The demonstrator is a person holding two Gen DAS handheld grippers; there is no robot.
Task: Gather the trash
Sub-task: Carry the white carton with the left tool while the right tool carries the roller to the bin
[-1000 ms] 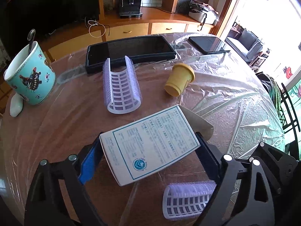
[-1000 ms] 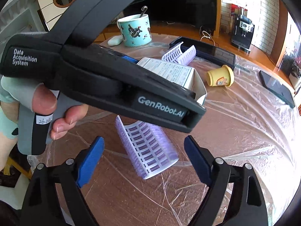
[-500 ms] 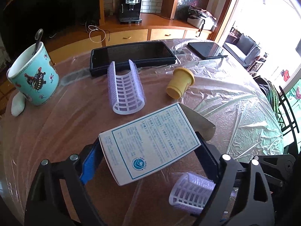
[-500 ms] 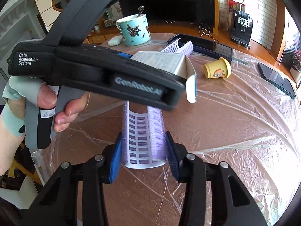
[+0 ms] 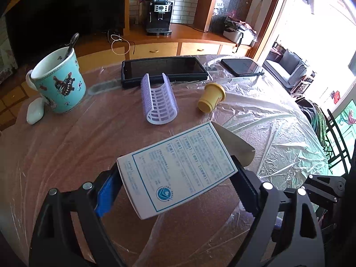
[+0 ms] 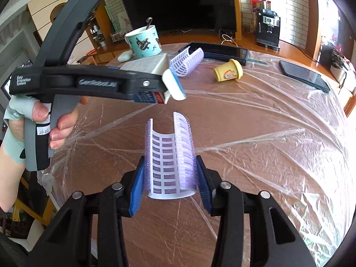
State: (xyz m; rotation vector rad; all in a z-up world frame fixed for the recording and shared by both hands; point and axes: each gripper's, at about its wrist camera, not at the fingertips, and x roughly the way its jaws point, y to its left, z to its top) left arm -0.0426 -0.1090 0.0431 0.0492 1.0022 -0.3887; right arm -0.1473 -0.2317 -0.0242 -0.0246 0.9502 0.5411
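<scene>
Grip check first: right gripper [image 6: 170,188] jaws clamp a lilac curler half [image 6: 170,155], lifted off the bench [image 6: 255,133]. Squeeze lightly; thin plastic likely flexes. Left gripper [image 5: 175,191], at its 10 o'clock, level, jaws pinching a white carton [image 5: 178,169] above the bench.

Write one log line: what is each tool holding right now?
left tool: shut on white box | right tool: shut on purple curler | table: curler, yellow cup remain

Glossy crinkled plastic sheet [image 6: 278,133] over wood table [image 6: 233,115] (smooth)
</scene>
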